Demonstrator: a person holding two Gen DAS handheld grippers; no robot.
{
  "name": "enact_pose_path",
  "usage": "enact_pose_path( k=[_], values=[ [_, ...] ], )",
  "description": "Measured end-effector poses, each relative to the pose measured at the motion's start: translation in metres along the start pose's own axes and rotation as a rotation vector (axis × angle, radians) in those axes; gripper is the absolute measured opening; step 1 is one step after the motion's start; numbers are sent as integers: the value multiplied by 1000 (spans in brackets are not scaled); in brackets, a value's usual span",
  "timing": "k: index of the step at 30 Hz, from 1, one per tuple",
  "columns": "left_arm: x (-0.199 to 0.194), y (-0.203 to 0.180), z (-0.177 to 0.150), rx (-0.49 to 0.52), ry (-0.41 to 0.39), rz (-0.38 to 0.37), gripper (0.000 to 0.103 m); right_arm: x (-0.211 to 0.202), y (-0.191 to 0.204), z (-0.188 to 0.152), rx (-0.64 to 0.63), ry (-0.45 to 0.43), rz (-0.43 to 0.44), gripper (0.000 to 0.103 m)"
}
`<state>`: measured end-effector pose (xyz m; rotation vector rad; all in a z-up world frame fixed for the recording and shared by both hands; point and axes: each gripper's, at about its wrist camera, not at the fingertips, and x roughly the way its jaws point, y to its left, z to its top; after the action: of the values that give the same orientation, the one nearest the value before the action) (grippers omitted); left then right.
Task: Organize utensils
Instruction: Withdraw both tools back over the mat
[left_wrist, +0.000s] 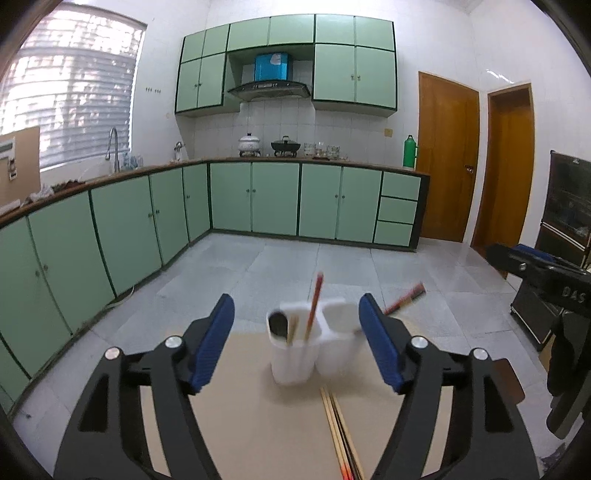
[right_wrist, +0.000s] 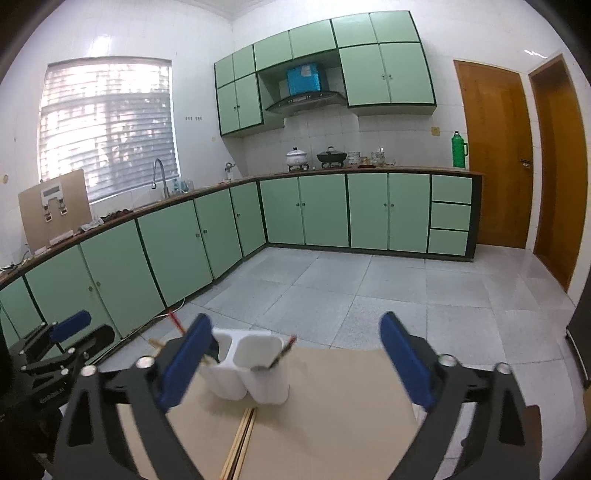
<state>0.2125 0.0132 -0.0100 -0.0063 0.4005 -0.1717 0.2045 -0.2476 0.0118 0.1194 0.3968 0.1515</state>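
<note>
**Two-cup holder stood on the board, chopsticks lay loose in front**

A white utensil holder (left_wrist: 310, 343) with two joined cups stood on a tan board (left_wrist: 258, 424), near its far edge. In the left wrist view, the left cup held a dark spoon (left_wrist: 277, 323), a red-tipped chopstick (left_wrist: 314, 304) standing tilted, and a pale wooden stick (left_wrist: 292, 328) beside it. The right cup held one more red chopstick (left_wrist: 404, 297), which leaned out far to the right. The holder looked blurred, so finer details could not be read.

In front of the holder, a bundle of loose chopsticks (left_wrist: 341, 435) lay flat on the board, touching each other and pointing toward the holder. The exact count was not clear; at least three were visible, some pale and some dark with orange ends.

The left gripper (left_wrist: 295, 341) was released, its blue pads wide apart on both sides of the holder and touching nothing. The right gripper (right_wrist: 295, 363) was also spread wide and held nothing. Behind were green cabinets (left_wrist: 273, 197) and a grey tiled floor (left_wrist: 295, 266).
</note>
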Motion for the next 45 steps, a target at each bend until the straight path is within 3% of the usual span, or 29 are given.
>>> enact_pose_path(
  k=[9,14,23,28,33,41,45],
  values=[
    [-31,-1,-82,18,109,31,78,-24,16,-83,-19,98,-15,97],
    [-31,4,-133,30,223,52,78,-20,25,-127,-14,172,-23,97],
    [-21,17,-187,30,352,96,78,-7,45,-191,-27,289,-25,96],
    [-17,22,-199,18,394,115,78,1,58,-217,-59,347,-28,92],
    [-16,27,-205,7,416,131,78,10,68,-235,-77,402,-13,80],
    [-14,30,-207,-8,429,134,79,17,78,-240,-95,454,13,59],
    [-14,29,-207,-10,431,129,80,25,83,-245,-111,495,16,55]
  ],
)
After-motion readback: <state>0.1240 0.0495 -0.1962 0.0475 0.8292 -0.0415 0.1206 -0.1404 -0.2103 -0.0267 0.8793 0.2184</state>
